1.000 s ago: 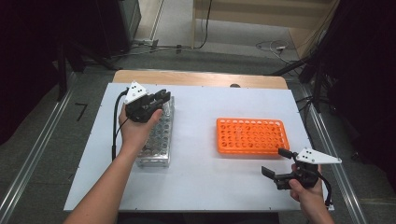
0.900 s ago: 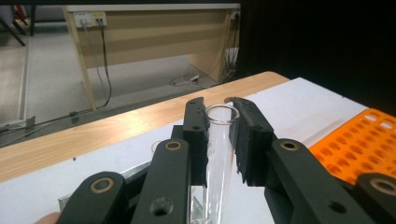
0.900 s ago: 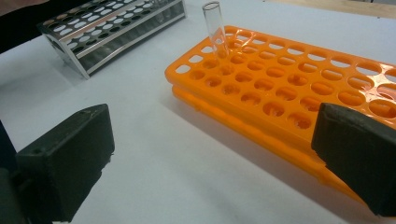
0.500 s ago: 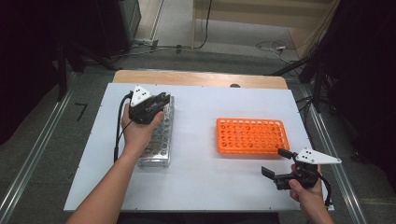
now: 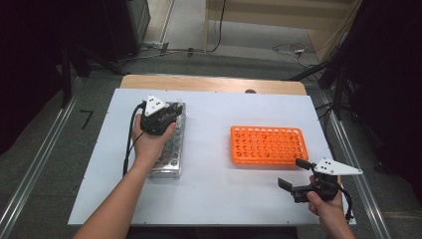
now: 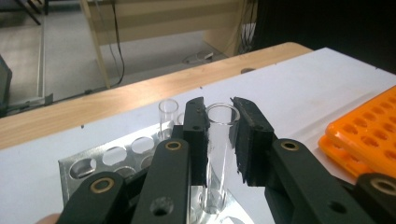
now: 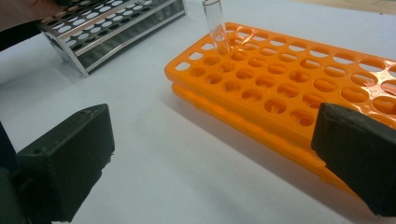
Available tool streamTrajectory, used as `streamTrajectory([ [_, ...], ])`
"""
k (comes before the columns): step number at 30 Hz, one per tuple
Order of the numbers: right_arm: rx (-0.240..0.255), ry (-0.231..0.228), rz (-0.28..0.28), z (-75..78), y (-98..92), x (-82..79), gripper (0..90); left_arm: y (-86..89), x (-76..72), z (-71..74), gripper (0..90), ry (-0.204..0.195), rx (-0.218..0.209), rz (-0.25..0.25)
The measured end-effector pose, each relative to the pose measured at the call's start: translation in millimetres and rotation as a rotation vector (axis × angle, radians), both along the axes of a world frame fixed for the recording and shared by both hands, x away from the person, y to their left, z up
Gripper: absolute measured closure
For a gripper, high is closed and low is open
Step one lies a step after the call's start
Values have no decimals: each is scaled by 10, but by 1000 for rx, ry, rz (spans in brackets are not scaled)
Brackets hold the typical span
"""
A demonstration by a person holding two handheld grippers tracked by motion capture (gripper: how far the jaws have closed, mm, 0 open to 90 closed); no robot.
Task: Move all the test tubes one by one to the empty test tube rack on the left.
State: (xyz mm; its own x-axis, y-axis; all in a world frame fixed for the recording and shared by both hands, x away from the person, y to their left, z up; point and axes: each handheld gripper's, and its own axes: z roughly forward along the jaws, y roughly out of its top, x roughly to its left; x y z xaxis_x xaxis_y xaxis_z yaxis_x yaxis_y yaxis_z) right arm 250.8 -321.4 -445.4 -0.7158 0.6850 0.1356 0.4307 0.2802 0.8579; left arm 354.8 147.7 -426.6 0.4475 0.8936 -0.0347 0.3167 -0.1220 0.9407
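A clear test tube [image 6: 219, 154] stands upright in the silver metal rack [image 5: 169, 159] at the table's left. My left gripper [image 5: 174, 110] hovers over the rack's far end. In the left gripper view its two jaws press against the tube's top on both sides. A second clear tube [image 6: 168, 112] stands just behind it in the rack. The orange rack [image 5: 267, 145] lies right of centre, and one clear tube [image 7: 215, 28] stands in a hole near its far corner. My right gripper [image 5: 292, 173] is open near the front edge, just short of the orange rack, with nothing between its jaws.
The white table top [image 5: 214, 194] spreads between the two racks. A wooden strip [image 5: 214, 83] runs along its far edge. Cables lie on the floor [image 5: 288, 50] beyond, and metal rails flank the table on both sides.
My left gripper has shifted slightly toward the person over the metal rack. The right gripper has stayed where it was.
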Motion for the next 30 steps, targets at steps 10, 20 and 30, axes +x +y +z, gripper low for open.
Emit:
streamTrajectory([
  [10,-4,0,-1,-11,10,6,0,-17,0,-14,756,68,50,-3],
  [20,9,15,-18,-36,-7,63,0,25,1,17,698,119,4,-30],
  [30,54,-6,-1,67,16,45,0,38,-104,120,458,92,-52,-29],
])
